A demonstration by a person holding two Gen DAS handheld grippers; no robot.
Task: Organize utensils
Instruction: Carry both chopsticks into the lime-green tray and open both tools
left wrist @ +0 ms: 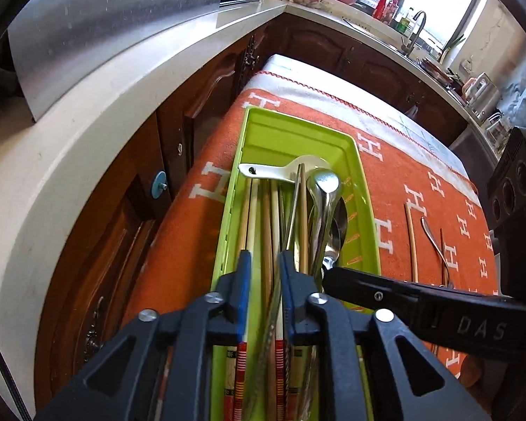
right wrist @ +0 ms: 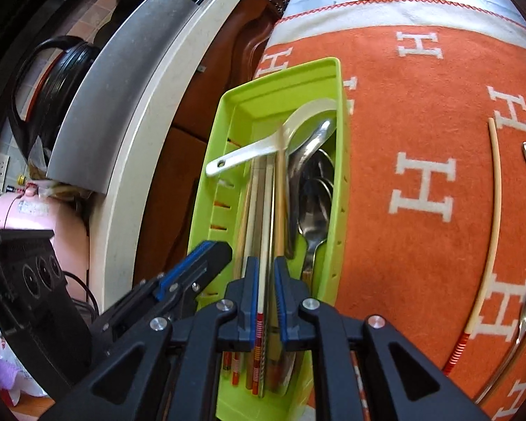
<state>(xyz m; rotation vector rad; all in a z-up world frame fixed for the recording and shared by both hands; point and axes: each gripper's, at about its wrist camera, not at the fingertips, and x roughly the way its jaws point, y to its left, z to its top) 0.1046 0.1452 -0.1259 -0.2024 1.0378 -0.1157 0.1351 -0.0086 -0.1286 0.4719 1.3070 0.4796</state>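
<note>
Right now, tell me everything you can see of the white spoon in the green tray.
The white spoon looks like glossy ceramic or plastic, soup-style: a deep oval bowl and a short flat handle with a hole near its end. It lies crosswise at the far end of the tray, bowl toward the right wall, handle toward the left. It rests over the tips of the chopsticks, and the top steel spoon leans on its bowl. Neither claw touches it.

Home kitchen: white countertop (left wrist: 87, 112), wooden cabinets (left wrist: 333, 49), sink faucet (left wrist: 415, 31)
</note>
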